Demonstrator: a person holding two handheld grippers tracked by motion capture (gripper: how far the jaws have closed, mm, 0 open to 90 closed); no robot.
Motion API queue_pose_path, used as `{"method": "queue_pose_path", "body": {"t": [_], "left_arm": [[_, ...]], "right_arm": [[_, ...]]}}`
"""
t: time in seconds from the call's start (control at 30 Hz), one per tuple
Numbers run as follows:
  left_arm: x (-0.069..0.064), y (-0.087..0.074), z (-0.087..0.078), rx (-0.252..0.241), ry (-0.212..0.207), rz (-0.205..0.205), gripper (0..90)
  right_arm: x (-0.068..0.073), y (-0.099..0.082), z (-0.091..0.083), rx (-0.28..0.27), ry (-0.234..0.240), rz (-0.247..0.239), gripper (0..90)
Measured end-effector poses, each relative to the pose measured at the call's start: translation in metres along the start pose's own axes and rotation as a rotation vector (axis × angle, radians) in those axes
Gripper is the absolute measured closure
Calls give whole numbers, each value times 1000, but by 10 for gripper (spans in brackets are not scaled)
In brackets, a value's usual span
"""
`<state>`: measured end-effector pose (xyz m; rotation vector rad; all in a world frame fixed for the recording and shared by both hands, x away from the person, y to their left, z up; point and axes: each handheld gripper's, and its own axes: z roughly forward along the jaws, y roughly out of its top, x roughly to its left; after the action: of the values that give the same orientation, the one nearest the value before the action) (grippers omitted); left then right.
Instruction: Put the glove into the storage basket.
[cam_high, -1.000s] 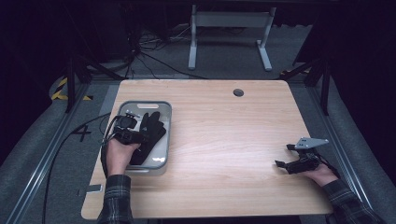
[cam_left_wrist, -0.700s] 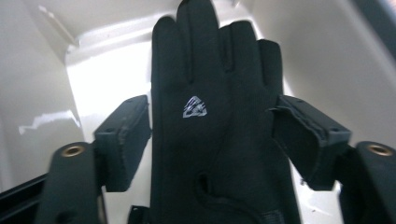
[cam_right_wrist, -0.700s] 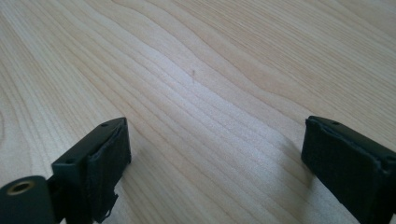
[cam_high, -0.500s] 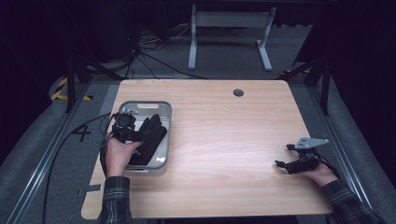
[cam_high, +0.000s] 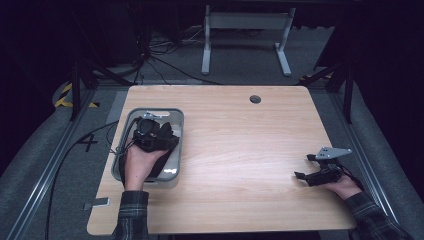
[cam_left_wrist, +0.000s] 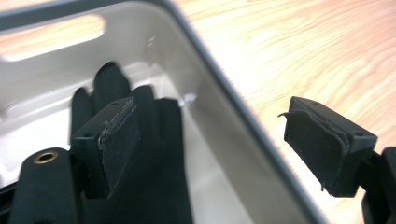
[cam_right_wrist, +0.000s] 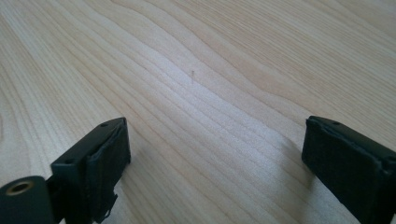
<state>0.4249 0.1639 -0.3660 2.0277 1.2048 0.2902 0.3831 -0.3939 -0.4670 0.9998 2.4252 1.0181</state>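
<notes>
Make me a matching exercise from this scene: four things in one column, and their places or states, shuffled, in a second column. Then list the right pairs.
Things
1. glove
2. bin
3. left gripper
4. right gripper

Places or states
A. grey, on the table's left part
B. jaws open above the bin, nothing between them
C. black, lying inside the bin
D. jaws open over bare wood near the table's right edge

Pairs: 1-C, 2-A, 3-B, 4-D
</notes>
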Motion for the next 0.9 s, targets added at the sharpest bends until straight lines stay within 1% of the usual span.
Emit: {"method": "queue_pose_path", "body": {"t": [0.1, 0.2, 0.33, 0.37, 0.5, 0.53, 0.73, 0.9], "left_arm": [[-12, 5, 1, -9, -24, 22, 186], [-19, 8, 3, -17, -34, 37, 184], [-33, 12, 8, -25, -50, 68, 178], [-33, 12, 8, -25, -50, 68, 178], [-47, 16, 13, -34, -71, 88, 177], [-49, 16, 14, -34, -75, 86, 177], [-66, 17, 23, -41, -104, 109, 176], [-79, 16, 31, -41, -118, 121, 176]], "right_arm": [[0, 0, 0, 0, 0, 0, 84], [0, 0, 0, 0, 0, 0, 84], [0, 0, 0, 0, 0, 0, 84], [0, 0, 0, 0, 0, 0, 84], [0, 0, 0, 0, 0, 0, 84], [0, 0, 0, 0, 0, 0, 84], [0, 0, 0, 0, 0, 0, 84], [0, 0, 0, 0, 0, 0, 84]]}}
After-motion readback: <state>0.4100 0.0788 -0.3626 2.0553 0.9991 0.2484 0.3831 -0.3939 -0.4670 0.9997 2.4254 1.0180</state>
